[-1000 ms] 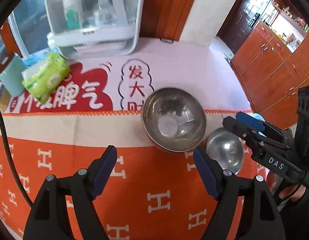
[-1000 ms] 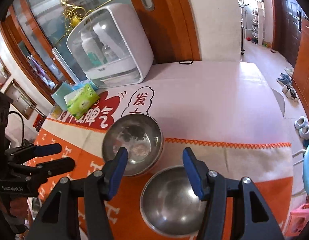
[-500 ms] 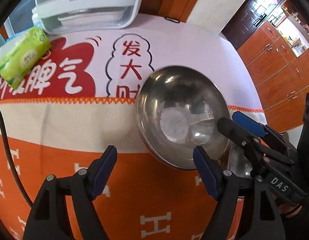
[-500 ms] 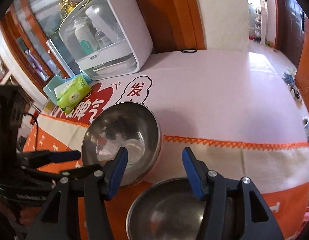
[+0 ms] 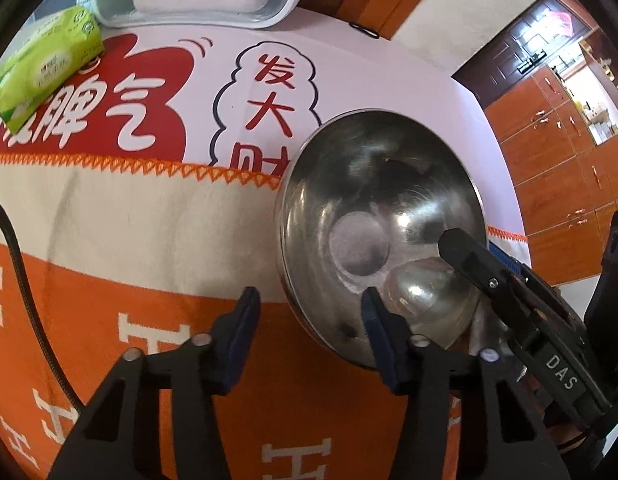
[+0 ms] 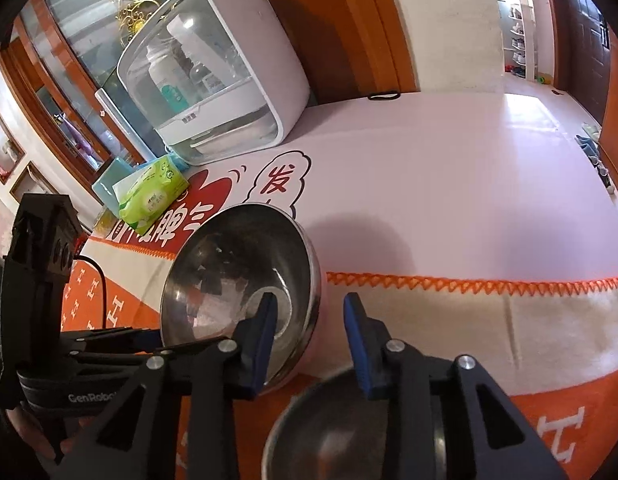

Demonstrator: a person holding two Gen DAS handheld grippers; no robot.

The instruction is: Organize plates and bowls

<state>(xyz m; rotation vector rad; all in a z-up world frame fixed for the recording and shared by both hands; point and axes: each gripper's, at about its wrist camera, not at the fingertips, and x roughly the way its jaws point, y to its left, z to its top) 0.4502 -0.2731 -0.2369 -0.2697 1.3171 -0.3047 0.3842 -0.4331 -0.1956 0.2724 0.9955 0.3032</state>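
Table (image 5: pixel 389 80), covered by a pale pink printed sheet and an orange-and-cream cloth (image 5: pixel 121 236) with a zigzag-stitched edge. At its far side stand a white cabinet with a clear domed lid (image 6: pixel 213 92) and, just beside it, a green pack of wipes (image 5: pixel 45 68).

Large steel bowl (image 5: pixel 373 216): round, polished, mirror-bright inside with a flat circular base; it sits tilted across the cloth's stitched edge, its near rim towards the grippers. Small steel bowl (image 6: pixel 341 428): same finish, on the orange cloth, just beside the large bowl and nearer the camera.

Left gripper (image 5: pixel 309 312): jaws part-open and closing, astride the large bowl's near rim, one blue pad inside and one outside; contact cannot be told.

Right gripper (image 6: pixel 309 320): jaws narrower, also closing, astride the large bowl's opposite rim; contact cannot be told.
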